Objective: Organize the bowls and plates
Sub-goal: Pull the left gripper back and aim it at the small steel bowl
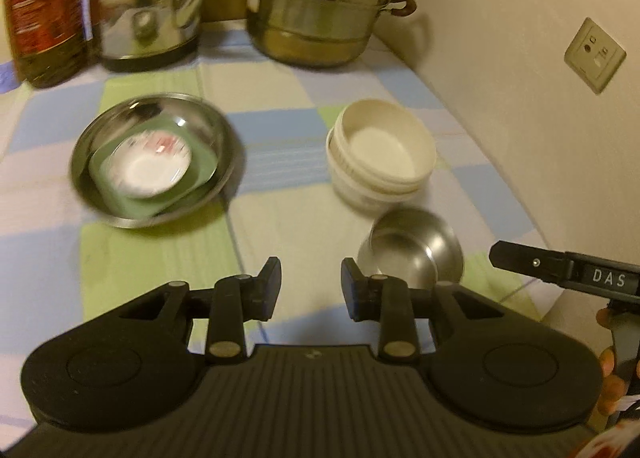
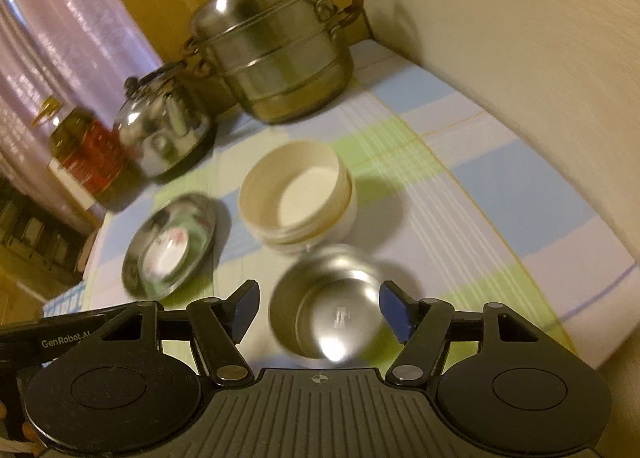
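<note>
Both wrist views look steeply down, close over the table (image 1: 280,226), sharing the stacked bowls (image 1: 380,154).

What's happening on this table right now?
A person holds a gripper in each hand above a checked cloth. Both grippers are open and empty: the right gripper frames a small steel bowl without touching it, and the left gripper hangs over bare cloth. A stack of white bowls sits just beyond. To the left, a steel basin holds a green plate with a white saucer on top.
</note>
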Available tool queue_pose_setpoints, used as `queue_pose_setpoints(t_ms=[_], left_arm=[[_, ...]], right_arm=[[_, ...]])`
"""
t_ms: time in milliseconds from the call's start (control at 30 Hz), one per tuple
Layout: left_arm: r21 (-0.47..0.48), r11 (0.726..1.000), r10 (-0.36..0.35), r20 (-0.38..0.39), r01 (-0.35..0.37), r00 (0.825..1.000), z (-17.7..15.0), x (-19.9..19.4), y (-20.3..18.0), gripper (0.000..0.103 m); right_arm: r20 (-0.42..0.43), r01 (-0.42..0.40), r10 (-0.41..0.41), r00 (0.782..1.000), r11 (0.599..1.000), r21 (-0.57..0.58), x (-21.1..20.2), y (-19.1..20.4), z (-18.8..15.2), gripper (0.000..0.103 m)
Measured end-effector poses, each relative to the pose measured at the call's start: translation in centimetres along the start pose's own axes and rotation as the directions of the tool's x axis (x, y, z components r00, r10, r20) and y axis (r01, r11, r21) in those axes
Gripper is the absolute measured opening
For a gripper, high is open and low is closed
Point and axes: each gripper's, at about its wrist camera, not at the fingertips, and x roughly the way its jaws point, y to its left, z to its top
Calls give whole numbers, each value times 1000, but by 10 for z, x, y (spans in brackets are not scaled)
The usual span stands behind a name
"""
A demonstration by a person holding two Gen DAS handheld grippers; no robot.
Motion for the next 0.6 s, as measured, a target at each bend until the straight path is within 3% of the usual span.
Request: queue_pose_setpoints(t_ms=[333,600], left_arm=[[-69,996,63,9,-62,998,-66,-47,-8,29],[-95,992,90,15,-88,996,-95,-61,-20,29]], right_arm=[[-90,-54,48,995,996,-65,-31,-2,-57,68],[-117,-64,52,992,993,-100,-45,-7,-79,68]])
